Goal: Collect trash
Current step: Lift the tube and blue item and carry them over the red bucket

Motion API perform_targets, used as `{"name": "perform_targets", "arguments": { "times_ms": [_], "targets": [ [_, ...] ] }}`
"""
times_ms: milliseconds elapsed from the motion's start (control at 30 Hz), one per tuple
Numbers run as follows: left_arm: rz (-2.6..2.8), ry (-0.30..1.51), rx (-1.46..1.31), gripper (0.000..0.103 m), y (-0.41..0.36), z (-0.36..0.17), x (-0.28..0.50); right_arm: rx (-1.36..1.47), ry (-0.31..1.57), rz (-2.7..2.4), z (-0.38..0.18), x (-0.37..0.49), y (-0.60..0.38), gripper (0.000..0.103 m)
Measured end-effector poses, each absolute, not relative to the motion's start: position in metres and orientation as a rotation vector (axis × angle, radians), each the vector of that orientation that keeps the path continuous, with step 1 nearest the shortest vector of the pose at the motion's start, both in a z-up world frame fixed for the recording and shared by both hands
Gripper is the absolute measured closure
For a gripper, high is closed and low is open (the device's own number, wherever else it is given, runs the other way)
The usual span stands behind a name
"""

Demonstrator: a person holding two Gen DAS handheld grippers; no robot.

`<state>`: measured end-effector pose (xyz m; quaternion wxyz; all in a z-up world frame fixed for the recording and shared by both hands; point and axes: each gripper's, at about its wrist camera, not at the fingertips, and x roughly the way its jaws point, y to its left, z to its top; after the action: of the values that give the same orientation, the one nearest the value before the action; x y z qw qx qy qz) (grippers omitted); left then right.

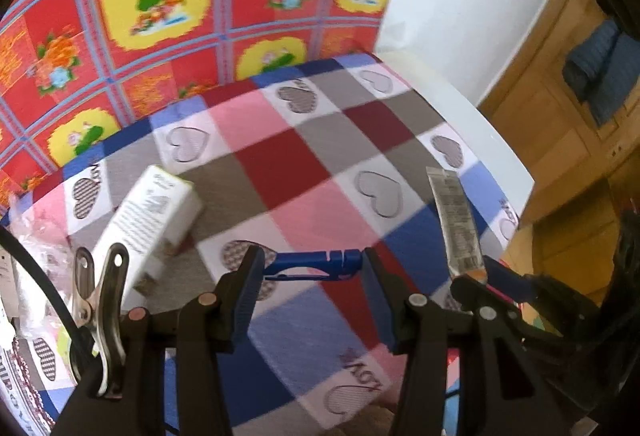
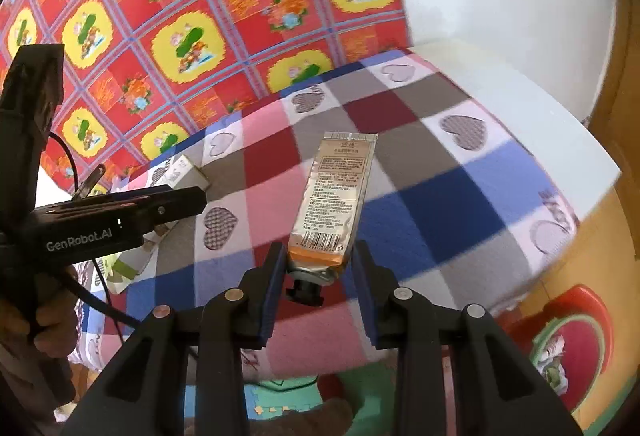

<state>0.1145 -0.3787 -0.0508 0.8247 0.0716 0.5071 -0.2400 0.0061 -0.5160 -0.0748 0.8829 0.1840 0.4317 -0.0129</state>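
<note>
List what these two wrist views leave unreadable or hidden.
- Box text, left view: motion blur; its near end sits behind the steel clip.
- Tube small print, right view: too small.
- Plastic wrap, left view: cut by the edge.
- Any trash bin: in neither view.

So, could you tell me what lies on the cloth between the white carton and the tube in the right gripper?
Only bare checked cloth: in the right wrist view nothing lies between the white carton and the tube held by the right gripper.
</note>
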Motion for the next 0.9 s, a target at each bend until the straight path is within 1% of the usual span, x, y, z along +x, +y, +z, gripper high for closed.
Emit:
{"name": "perform_targets", "arguments": {
  "times_ms": [500,900],
  "targets": [
    [-0.658,1.068,0.235,0.051,-0.466,-0.048,0.053,0.464,0.872,-0.167,-0.074,-0.082,-0.582,0.069],
    [-0.810,1.055,0.319,0.051,-0.555,-0.047,-0.002,0.514,0.853,-0.302,-0.070,-0.152,-0.644,0.069]
  ]
}}
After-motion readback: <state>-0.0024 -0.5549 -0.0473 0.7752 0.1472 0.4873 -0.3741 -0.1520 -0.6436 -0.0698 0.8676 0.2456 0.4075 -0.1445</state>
